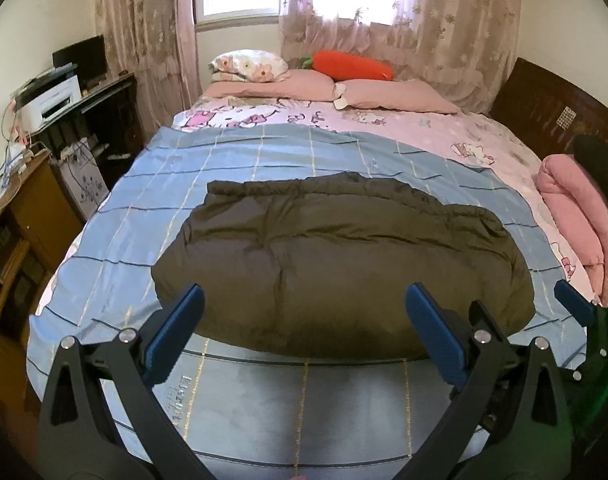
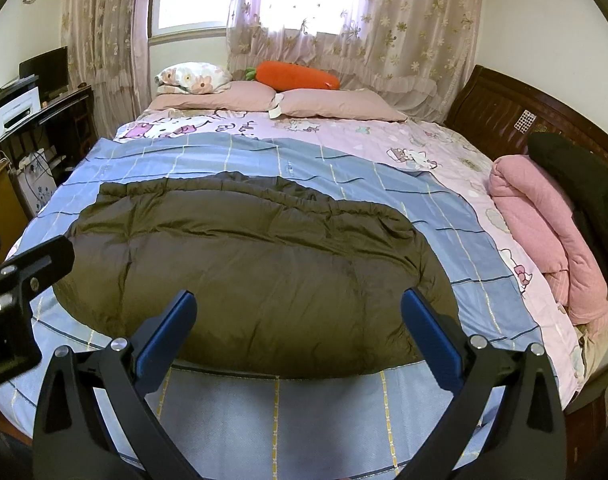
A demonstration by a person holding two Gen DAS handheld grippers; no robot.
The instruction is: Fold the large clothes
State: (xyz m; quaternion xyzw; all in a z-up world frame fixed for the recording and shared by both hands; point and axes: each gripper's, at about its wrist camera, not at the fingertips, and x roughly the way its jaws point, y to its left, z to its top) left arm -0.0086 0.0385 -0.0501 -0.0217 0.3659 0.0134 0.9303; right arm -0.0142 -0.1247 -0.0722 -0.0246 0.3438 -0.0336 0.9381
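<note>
A puffy olive-brown quilted down jacket (image 1: 335, 264) is spread on the blue checked sheet (image 1: 240, 168) near the bed's foot. Both the left gripper (image 1: 304, 336) and right gripper (image 2: 298, 334) are held wide apart, empty. It is judged soft, light, slippery; its near hem is best pinched.

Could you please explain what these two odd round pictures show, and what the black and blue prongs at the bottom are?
The prongs belong to handheld tools: a person holds one two-finger gripper in each hand, each with a wide-angle camera looking along its fingers. One picture looks past the left gripper, the other past the right gripper. Both are open and hold nothing. Ahead, a dark olive padded garment lies spread on a blue checked sheet covering the bed. A rolled pink quilt sits at the right.
</note>
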